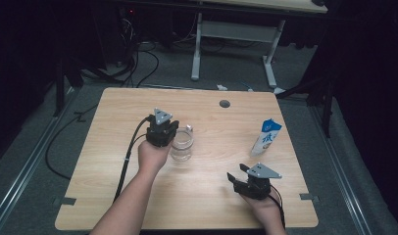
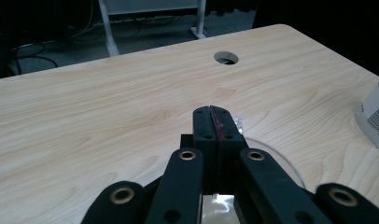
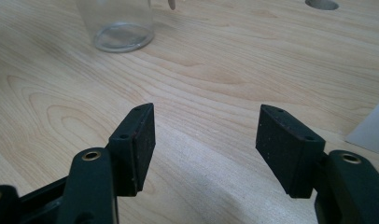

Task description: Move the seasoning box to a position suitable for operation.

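A clear, round glass jar (image 1: 182,145) stands on the pale wood-grain table (image 1: 113,161), partly hidden behind the left gripper (image 1: 162,131); in the left gripper view just its curved rim (image 2: 276,156) shows under the black jaws. Those jaws are pressed fully together with nothing between them, poised at the jar's mouth. The right gripper (image 3: 206,140) rests low over bare table, jaws wide apart and empty, a white-and-blue gable-topped carton (image 1: 266,136) just beyond it
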